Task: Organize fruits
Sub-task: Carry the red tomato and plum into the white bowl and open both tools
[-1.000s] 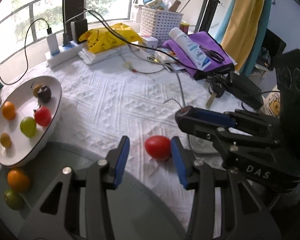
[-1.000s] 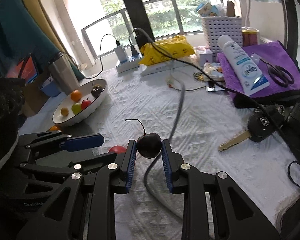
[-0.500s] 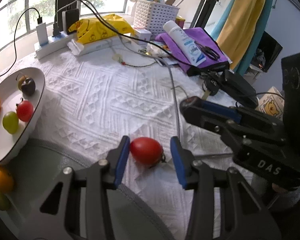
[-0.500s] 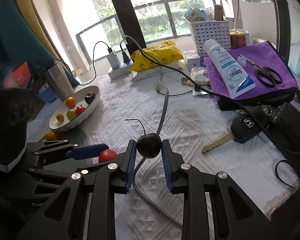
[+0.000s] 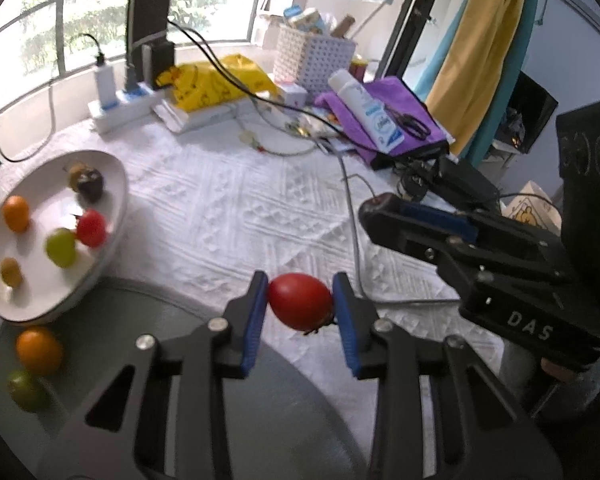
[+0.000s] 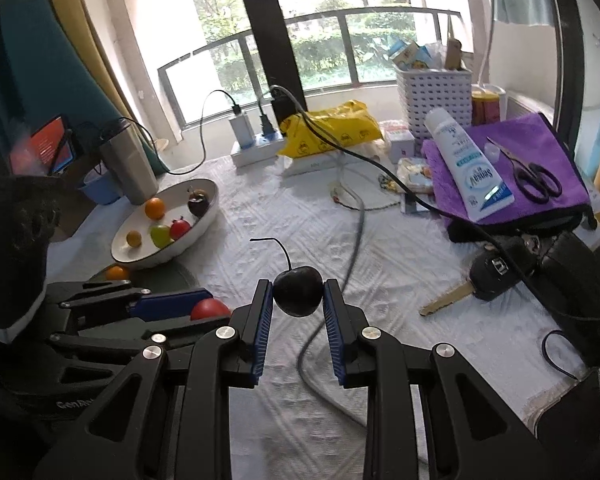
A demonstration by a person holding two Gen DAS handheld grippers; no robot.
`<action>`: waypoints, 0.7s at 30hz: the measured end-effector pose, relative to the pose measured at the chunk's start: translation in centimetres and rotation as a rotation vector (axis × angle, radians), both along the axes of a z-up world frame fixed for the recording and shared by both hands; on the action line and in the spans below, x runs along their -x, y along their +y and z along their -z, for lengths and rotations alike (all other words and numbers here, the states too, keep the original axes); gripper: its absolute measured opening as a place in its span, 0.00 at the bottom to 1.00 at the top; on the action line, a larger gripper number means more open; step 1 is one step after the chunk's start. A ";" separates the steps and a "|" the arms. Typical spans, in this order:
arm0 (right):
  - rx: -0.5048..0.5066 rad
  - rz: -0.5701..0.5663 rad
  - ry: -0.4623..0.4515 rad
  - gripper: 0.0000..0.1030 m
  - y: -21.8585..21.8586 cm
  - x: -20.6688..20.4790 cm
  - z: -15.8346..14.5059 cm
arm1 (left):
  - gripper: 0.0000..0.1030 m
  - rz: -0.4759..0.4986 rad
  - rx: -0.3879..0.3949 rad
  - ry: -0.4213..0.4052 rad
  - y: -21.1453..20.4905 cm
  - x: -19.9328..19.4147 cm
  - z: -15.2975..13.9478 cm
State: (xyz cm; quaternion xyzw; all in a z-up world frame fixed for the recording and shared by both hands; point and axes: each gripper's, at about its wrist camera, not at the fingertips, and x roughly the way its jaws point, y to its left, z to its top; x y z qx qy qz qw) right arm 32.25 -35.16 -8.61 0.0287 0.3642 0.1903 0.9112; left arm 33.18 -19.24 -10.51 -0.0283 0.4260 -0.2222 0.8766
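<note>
My left gripper (image 5: 301, 304) is shut on a red tomato (image 5: 300, 301) and holds it above the white cloth. My right gripper (image 6: 297, 298) is shut on a dark cherry (image 6: 298, 297) with a long stem, lifted over the table. The right gripper (image 5: 420, 220) also shows in the left wrist view at the right. A white oval bowl (image 5: 112, 184) at the left holds several small fruits, also seen in the right wrist view (image 6: 204, 216). An orange fruit (image 5: 39, 350) and a green fruit (image 5: 26, 390) lie on a grey mat (image 5: 148, 320) beside the bowl.
A grey cable (image 6: 354, 248) runs across the cloth. A car key (image 6: 484, 276), black pouch, purple cloth (image 6: 540, 160) with tube and scissors lie at the right. A yellow bag (image 6: 332, 128), power strip, white basket (image 6: 432, 96) and steel tumbler (image 6: 128, 164) stand at the back.
My left gripper closed on the red tomato and lifted it off the cloth. My right gripper kept hold of the cherry and rose a little.
</note>
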 end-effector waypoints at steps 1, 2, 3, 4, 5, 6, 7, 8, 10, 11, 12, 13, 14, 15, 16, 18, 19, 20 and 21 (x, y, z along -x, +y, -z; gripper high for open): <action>0.002 -0.005 -0.004 0.27 0.4 0.1 -0.2 | 0.33 -0.008 0.000 -0.009 0.5 0.2 -0.3; 0.005 -0.010 -0.009 0.27 0.8 0.1 -0.4 | 0.33 -0.015 0.001 -0.014 0.9 0.3 -0.5; 0.006 -0.016 -0.012 0.27 1.2 0.1 -0.5 | 0.33 -0.026 0.004 -0.021 1.5 0.5 -0.8; 0.008 -0.021 -0.015 0.27 1.5 0.1 -0.7 | 0.33 -0.038 0.005 -0.028 2.2 0.7 -1.1; 0.010 -0.028 -0.019 0.27 2.0 0.1 -0.8 | 0.33 -0.046 0.004 -0.035 2.7 0.9 -1.3; 0.012 -0.035 -0.023 0.27 2.5 0.1 -1.0 | 0.33 -0.059 0.004 -0.045 3.4 1.1 -1.6; 0.014 -0.041 -0.025 0.27 2.9 0.0 -1.0 | 0.33 -0.070 0.004 -0.053 4.1 1.3 -1.8; 0.016 -0.048 -0.027 0.27 3.4 0.0 -1.1 | 0.33 -0.082 0.003 -0.060 4.8 1.4 -2.0; 0.020 -0.064 -0.030 0.27 4.5 -0.2 -1.2 | 0.33 -0.112 0.005 -0.075 6.4 1.7 -2.4; 0.024 -0.074 -0.033 0.27 5.2 -0.2 -1.3 | 0.33 -0.126 0.005 -0.080 7.2 1.8 -2.5; 0.027 -0.082 -0.034 0.27 5.7 -0.3 -1.4 | 0.33 -0.136 0.005 -0.084 7.8 1.9 -2.6; 0.029 -0.090 -0.036 0.27 6.2 -0.4 -1.5 | 0.33 -0.148 0.005 -0.087 8.5 2.0 -2.6; 0.032 -0.101 -0.038 0.27 7.0 -0.4 -1.5 | 0.33 -0.162 0.006 -0.090 9.3 2.1 -2.7; 0.035 -0.109 -0.039 0.27 7.5 -0.5 -1.6 | 0.33 -0.174 0.007 -0.093 10.1 2.2 -2.7; 0.038 -0.118 -0.040 0.27 8.2 -0.6 -1.7 | 0.33 -0.185 0.007 -0.096 10.7 2.2 -2.7; 0.042 -0.134 -0.042 0.27 9.3 -0.7 -1.8 | 0.33 -0.203 0.009 -0.100 11.9 2.4 -2.8; 0.043 -0.139 -0.042 0.27 9.7 -0.8 -1.7 | 0.33 -0.212 0.010 -0.102 12.5 2.5 -2.8; 0.045 -0.147 -0.043 0.27 10.3 -0.9 -1.7 | 0.33 -0.224 0.014 -0.104 13.2 2.5 -2.8; 0.046 -0.155 -0.043 0.27 10.8 -1.0 -1.7 | 0.33 -0.231 0.016 -0.106 13.7 2.5 -2.8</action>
